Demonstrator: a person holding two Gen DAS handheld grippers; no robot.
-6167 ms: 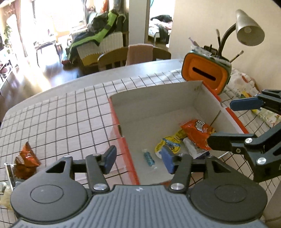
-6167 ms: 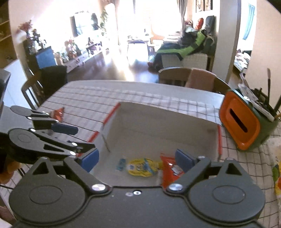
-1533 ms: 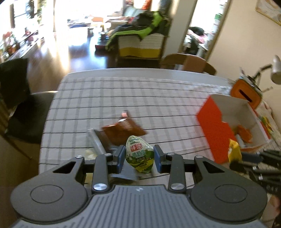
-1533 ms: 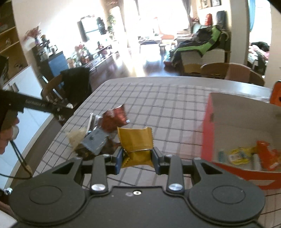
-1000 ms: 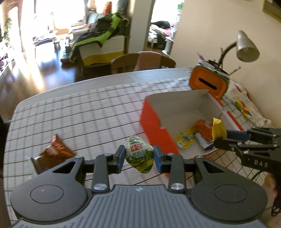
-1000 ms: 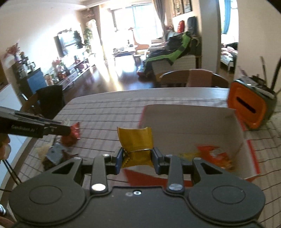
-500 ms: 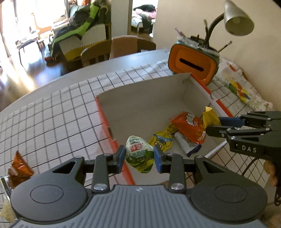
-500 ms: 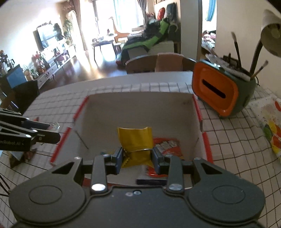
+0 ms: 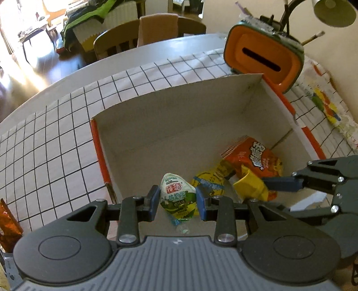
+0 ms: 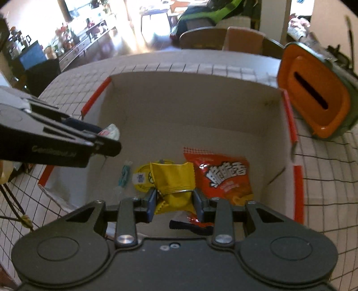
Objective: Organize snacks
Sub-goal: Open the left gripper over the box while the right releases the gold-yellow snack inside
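My left gripper [image 9: 177, 202] is shut on a green and white snack pack [image 9: 177, 197] and hangs over the near left part of the open cardboard box [image 9: 179, 125]. In the right wrist view, a yellow snack packet [image 10: 173, 183] is pinched in my right gripper [image 10: 174, 202], low over the box floor [image 10: 179, 125]. On that floor lie an orange-red chip bag [image 10: 223, 176], a round yellow pack [image 10: 141, 176] and a small teal candy [image 10: 124, 175]. From the left wrist view, the right gripper [image 9: 271, 183] reaches in from the right with the yellow packet [image 9: 248, 185].
An orange and green holder [image 9: 264, 56] with brushes stands behind the box, under a desk lamp [image 9: 333, 11]. A brown snack bag [image 9: 7, 226] lies on the checked tablecloth [image 9: 56, 138] at the far left. Chairs [image 9: 134, 38] stand beyond the table.
Both grippers have swung over from the snack pile to the box and come down into it, each still gripping its packet.
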